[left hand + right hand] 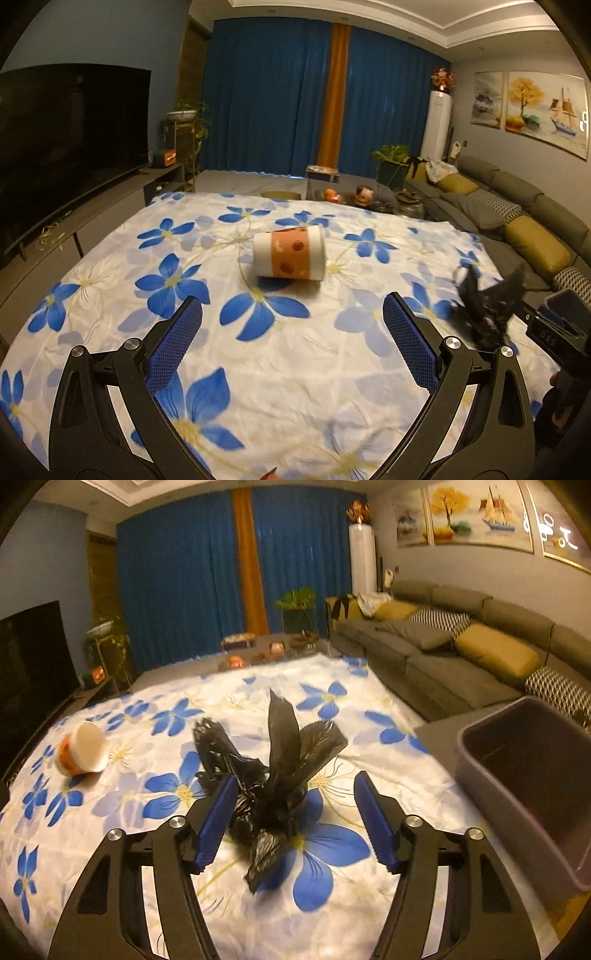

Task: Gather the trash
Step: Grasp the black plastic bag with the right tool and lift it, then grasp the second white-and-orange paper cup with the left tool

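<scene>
A white paper cup with an orange band (290,255) lies on its side on the flowered cloth (110,295); it also shows at the left of the right wrist view (82,749). My left gripper (291,321) is open and empty, a little short of the cup. A crumpled black plastic bag (271,775) lies on the cloth between the fingers of my right gripper (293,801), which is open around it, the left pad close against it. The bag also shows in the left wrist view (487,306). A grey plastic bin (528,775) stands at the right.
A grey sofa with yellow cushions (461,646) runs along the right. A TV (66,140) on a low stand is at the left. A low table with small items (351,192) stands beyond the cloth's far edge.
</scene>
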Available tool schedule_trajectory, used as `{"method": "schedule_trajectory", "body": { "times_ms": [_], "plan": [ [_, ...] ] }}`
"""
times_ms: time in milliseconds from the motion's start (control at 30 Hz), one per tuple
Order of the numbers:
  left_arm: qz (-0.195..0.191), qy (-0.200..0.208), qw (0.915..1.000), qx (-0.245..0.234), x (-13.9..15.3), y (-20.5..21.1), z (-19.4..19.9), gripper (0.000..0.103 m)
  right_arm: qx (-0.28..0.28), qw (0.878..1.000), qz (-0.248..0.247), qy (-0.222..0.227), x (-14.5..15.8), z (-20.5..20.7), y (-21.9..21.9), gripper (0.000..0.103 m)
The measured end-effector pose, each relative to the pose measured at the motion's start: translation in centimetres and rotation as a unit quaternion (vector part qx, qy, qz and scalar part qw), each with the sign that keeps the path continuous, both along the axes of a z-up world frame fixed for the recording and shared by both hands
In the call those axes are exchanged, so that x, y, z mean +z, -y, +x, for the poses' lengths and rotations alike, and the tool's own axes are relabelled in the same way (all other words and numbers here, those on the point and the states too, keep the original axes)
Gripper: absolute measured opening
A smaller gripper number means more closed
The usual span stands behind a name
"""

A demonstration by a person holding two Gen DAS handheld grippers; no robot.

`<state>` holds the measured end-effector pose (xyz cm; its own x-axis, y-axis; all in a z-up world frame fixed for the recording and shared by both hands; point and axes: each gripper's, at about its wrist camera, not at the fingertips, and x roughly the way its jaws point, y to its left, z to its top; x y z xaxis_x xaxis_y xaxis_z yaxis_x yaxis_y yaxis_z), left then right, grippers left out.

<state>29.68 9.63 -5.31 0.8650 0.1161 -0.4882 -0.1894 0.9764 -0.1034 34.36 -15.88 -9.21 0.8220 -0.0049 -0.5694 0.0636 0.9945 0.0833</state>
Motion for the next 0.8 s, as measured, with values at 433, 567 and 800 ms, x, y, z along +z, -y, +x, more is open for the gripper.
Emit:
{"method": "schedule_trajectory", "body": {
  "times_ms": [433,567,800],
  "plan": [
    [-0.003,-0.029,0.9996,0.000,-2.1,-1.6,6.2,0.097,0.007,1.000,-0.016,0.005,0.1,2.7,-0.9,0.002],
    [-0.005,-0.039,0.9992,-0.005,-2.5,-1.7,8.2,0.097,-0.001,0.999,-0.014,0.040,1.9,2.6,-0.9,0.002],
    [-0.017,-0.068,0.9975,-0.009,-3.3,-2.1,12.0,0.097,-0.005,0.997,0.013,0.070,3.1,1.8,-0.4,0.002]
  ]
}}
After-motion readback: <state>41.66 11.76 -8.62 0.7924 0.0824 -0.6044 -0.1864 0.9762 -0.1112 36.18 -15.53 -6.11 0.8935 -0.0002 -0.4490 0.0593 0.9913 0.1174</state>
